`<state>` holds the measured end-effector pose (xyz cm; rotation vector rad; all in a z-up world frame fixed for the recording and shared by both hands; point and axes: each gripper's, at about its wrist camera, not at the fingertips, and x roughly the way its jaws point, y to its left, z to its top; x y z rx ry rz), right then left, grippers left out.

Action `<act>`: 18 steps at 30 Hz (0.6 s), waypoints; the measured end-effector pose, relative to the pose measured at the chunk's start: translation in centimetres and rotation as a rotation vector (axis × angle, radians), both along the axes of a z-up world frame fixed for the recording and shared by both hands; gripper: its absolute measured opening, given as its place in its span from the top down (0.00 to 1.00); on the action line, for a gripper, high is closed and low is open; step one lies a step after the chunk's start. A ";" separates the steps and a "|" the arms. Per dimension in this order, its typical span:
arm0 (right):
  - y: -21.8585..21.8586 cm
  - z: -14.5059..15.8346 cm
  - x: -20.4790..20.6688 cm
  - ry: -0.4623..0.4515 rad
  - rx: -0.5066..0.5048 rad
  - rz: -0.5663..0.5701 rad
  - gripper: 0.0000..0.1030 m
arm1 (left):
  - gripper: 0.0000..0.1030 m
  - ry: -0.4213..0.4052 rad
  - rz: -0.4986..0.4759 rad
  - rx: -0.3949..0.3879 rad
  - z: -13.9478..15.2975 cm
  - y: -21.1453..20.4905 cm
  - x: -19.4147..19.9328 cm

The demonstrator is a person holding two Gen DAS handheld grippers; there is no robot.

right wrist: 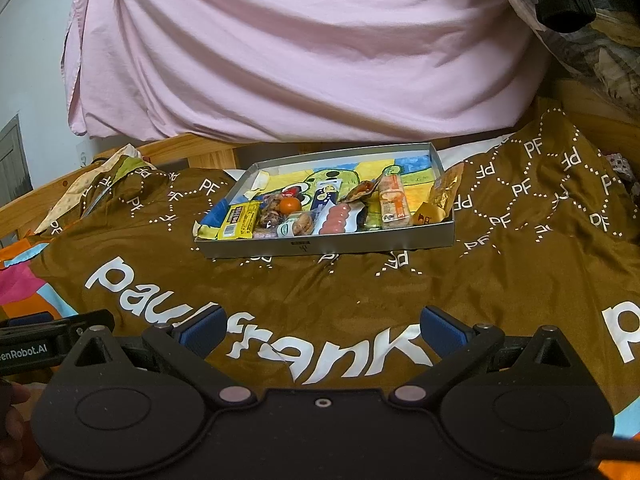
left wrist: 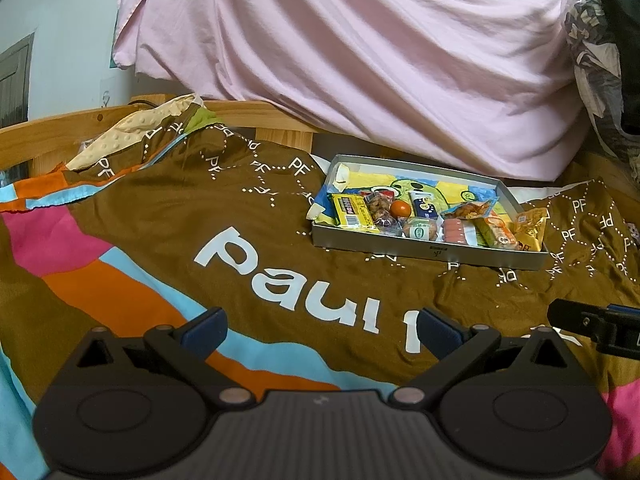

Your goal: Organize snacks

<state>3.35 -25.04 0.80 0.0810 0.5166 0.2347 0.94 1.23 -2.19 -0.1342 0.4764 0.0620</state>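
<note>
A shallow grey box lid [right wrist: 328, 246] lay flat on a brown printed duvet [right wrist: 400, 292] spread over a bed, below a draped pink sheet [right wrist: 300, 48]. The snacks lay gathered in a row along the lid's near wall, all inside it: a yellow packet [right wrist: 236, 222] at the left end, then a small orange fruit [right wrist: 289, 205], a pack of red sausages [right wrist: 338, 219], an orange-and-white wrapper [right wrist: 394, 202], and a golden pouch [right wrist: 444, 192] leaning on the right wall. The low rim presumably served to keep the loose items from sliding on the soft bedding. The left tongs [left wrist: 322, 334] and right tongs [right wrist: 320, 330] hovered side by side over the duvet, well short of the lid, both spread wide and holding nothing. Such a layout would fit either snacks awaiting sorting or snacks already arranged.
</note>
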 end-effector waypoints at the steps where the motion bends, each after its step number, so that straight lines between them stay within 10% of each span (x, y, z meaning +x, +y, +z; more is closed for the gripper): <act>1: 0.0 0.0 0.0 0.000 0.000 0.000 0.01 | 0.00 0.000 -0.001 0.001 0.0 0.0 0.0; 18: 0.1 0.0 0.0 0.002 0.000 0.000 0.01 | 0.00 -0.004 -0.011 0.007 0.0 0.0 0.0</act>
